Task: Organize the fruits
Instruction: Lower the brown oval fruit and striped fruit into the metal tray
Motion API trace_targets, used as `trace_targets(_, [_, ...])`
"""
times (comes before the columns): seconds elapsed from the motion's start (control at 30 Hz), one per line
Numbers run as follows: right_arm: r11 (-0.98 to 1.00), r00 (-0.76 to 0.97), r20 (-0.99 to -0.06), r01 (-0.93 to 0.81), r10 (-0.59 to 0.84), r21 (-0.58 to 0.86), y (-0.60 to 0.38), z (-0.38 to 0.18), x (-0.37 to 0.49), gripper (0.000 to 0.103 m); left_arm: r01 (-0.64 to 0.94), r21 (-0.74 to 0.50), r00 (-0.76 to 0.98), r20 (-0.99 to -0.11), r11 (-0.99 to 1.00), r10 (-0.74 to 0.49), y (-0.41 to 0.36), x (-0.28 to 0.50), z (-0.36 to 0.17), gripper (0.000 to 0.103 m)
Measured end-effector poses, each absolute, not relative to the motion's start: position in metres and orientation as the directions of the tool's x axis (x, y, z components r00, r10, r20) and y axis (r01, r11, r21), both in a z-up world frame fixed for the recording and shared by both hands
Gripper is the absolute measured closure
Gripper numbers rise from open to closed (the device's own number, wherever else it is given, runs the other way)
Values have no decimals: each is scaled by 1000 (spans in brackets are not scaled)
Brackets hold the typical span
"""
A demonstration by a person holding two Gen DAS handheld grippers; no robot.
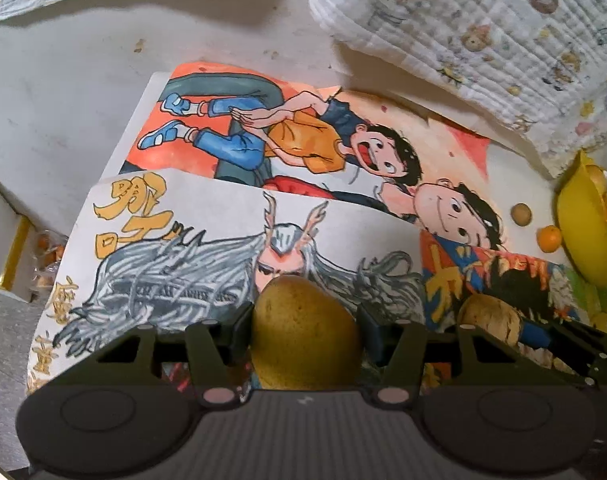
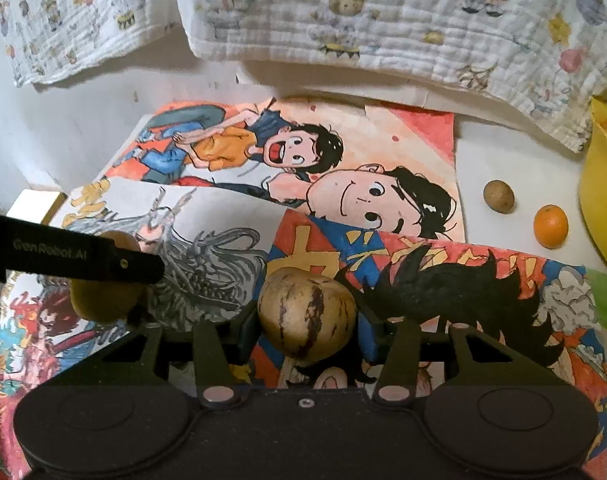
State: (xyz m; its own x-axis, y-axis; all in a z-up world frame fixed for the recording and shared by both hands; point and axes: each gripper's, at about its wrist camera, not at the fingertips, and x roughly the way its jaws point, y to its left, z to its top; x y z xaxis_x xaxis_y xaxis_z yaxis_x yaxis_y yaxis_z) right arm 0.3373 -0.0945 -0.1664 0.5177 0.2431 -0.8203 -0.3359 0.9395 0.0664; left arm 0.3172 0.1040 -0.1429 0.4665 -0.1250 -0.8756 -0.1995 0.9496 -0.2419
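Reading "GenRobot.AI" on left tongs, gripping pear

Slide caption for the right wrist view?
Right gripper clamps a striped pale fruit over cartoon drawings; yellow bowl at right.

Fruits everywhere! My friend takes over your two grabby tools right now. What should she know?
Left tool: shut on a yellow-green pear, held above the drawings.
Right tool: shut on a pale striped melon fruit, also above the drawings.
Yellow bowl stands at the far right with at least one fruit inside.
A small brown fruit and a small orange lie loose on the table beside the bowl.
Done: two fruits picked up.
Left, probably: put both held fruits away, likely in the bowl, then collect the two loose ones.
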Motion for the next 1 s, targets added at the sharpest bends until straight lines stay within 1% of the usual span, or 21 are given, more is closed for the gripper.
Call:
trace_targets(0.23, [941, 555, -790, -330, 260, 78, -107, -144, 320, 52, -160, -270, 487, -858, 949, -162, 87, 310, -128, 44])
trace_targets(0.47, [951, 597, -767, -303, 235, 55, -143, -120, 284, 52, -59, -294, 500, -836, 954, -226, 53, 299, -106, 44])
trace_targets(0.73, [960, 584, -788, -280, 195, 30, -187, -112, 228, 52, 66, -308, 472, -828, 949, -301, 13, 270, -92, 44])
trace_targets(0.87, [959, 560, -808, -281, 185, 25, -200, -117, 200, 52, 119, -304, 440, -837, 945, -325, -4, 251, -91, 44])
trace_targets(1.0, [957, 534, -827, -291, 175, 15, -207, -123, 181, 53, 140, -312, 391, -855, 940, -342, -17, 230, -94, 44])
